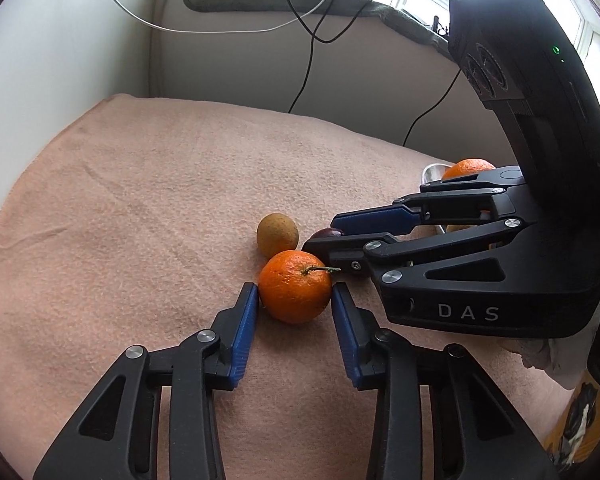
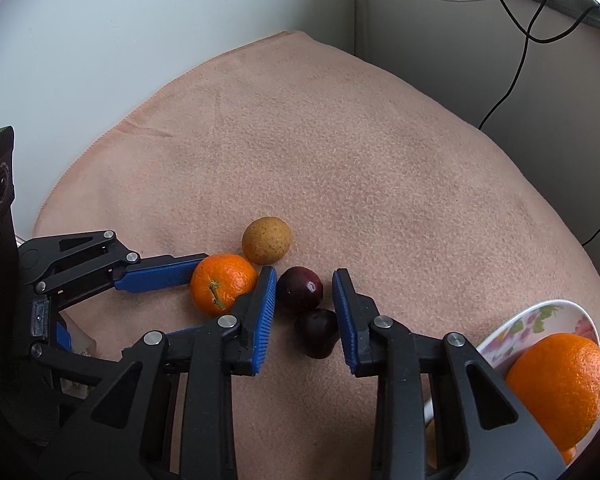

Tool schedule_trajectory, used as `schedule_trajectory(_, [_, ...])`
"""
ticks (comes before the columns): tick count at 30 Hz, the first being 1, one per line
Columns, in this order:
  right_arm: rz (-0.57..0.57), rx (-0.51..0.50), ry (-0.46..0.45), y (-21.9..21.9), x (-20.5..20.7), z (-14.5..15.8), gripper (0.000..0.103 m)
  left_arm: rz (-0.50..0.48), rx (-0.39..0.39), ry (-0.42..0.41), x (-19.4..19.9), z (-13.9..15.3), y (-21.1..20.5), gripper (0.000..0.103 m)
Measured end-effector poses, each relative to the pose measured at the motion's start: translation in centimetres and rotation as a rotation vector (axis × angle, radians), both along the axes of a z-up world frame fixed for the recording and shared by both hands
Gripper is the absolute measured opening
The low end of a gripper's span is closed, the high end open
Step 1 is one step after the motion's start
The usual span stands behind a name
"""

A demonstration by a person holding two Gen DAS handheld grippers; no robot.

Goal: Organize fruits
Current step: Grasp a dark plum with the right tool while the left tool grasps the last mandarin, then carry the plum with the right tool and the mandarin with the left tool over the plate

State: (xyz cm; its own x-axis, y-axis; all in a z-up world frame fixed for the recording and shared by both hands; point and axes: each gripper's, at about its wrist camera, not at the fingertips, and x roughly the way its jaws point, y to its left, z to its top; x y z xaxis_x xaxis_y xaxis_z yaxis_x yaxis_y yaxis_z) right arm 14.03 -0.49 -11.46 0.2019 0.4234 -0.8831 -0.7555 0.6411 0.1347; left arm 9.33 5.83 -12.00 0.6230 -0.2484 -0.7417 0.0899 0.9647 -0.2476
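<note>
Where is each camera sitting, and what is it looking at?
Left wrist view: sits on the left tool, looking down along its fingers at a mandarin between them on the peach cloth; the right tool reaches in from the right.
Right wrist view: sits on the right tool, looking down at two dark plums between its fingers; the left tool and a flowered plate with an orange show.
Both share: mandarin, brown fruit, cloth, both tools.
</note>
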Motion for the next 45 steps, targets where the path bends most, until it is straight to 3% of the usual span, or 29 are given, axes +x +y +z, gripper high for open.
schedule_trajectory(10, [-0.016,0.026,-0.012,-0.3,-0.3,0.4,0.024,0.007,-0.007,-0.016,-0.6,0.1,0.5,0.034])
schedule_trajectory(20, [-0.068,0.118,-0.044,-2.9,-1.3,3.1,0.024,0.013,-0.027,-0.061,-2.5,1.9,1.3,0.034])
schedule_trajectory(34, [-0.187,0.225,-0.117,-10.3,-2.7,7.8,0.024,-0.039,-0.022,-0.121,-4.9,4.7,-1.5,0.034])
schedule_trajectory(45, [-0.325,0.259,-0.152,-17.8,-2.0,9.0,0.024,-0.116,-0.023,-0.145,-4.0,6.0,-5.7,0.034])
